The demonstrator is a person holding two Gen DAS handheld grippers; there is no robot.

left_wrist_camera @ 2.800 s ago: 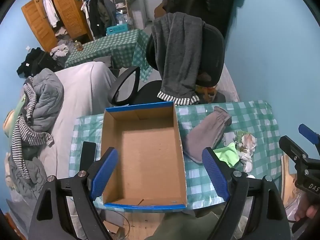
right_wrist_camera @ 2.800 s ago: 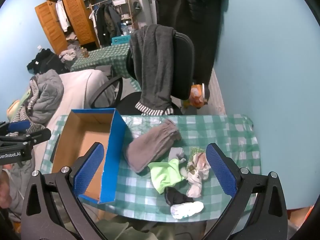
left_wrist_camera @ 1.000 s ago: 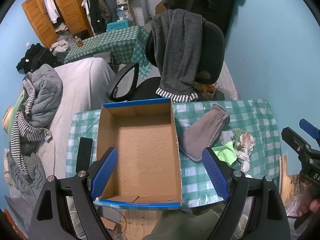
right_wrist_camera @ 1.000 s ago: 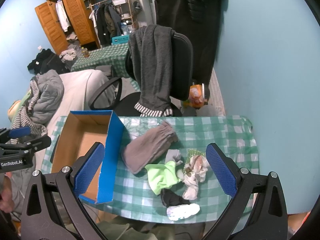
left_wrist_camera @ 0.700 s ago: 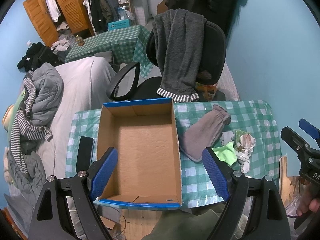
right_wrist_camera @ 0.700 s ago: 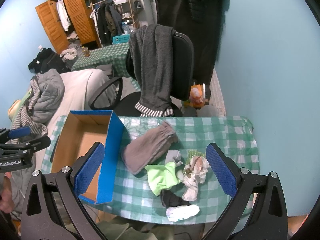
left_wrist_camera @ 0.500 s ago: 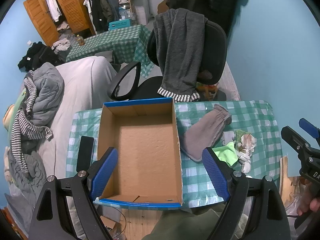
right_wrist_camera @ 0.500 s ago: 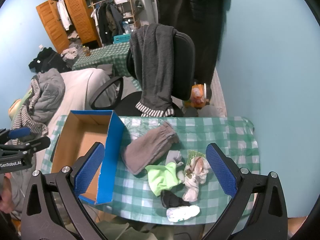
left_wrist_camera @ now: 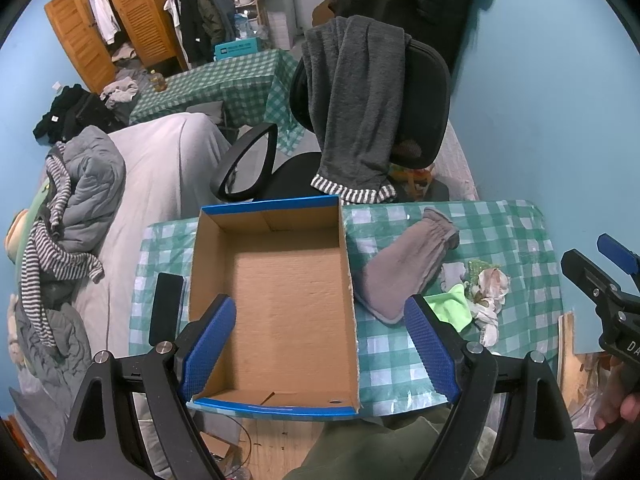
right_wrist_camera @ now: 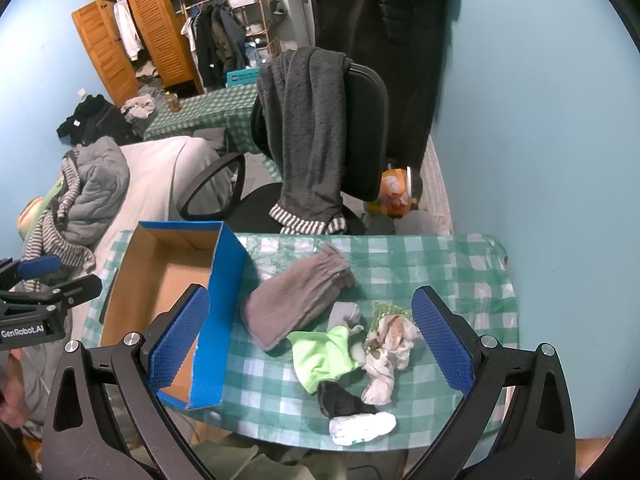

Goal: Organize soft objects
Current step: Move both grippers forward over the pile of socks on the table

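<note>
The worktop (left_wrist_camera: 516, 224), under its green checked cloth, has hardly shifted in either wrist view over the last few seconds; it only sits a touch lower and farther off than at first, so both tools have held high above it and nothing has been moved.

The cardboard box (left_wrist_camera: 276, 292) lies open and empty straight ahead of the left gripper (left_wrist_camera: 320, 344), its floor showing between the spread jaws, with a dark flat object (left_wrist_camera: 166, 308) just outside the left jaw.

The grey knit hat (right_wrist_camera: 298, 302) lies flat beside the box's blue wall, ahead of the right gripper (right_wrist_camera: 310, 338) and toward its left jaw. These jaws are spread wide too and hold nothing.

The lime green cloth (right_wrist_camera: 322, 354) sits almost midway between the right jaws, touching the hat's edge. The crumpled pale cloth (right_wrist_camera: 386, 350) lies just beside it toward the right jaw, a small grey sock (right_wrist_camera: 346, 314) just beyond them, and a black sock (right_wrist_camera: 340, 400) and white sock (right_wrist_camera: 362, 426) nearest the camera.

The sorting appears not yet begun: every soft piece is outside the box, and the right tool looks best placed for a first pick.
</note>
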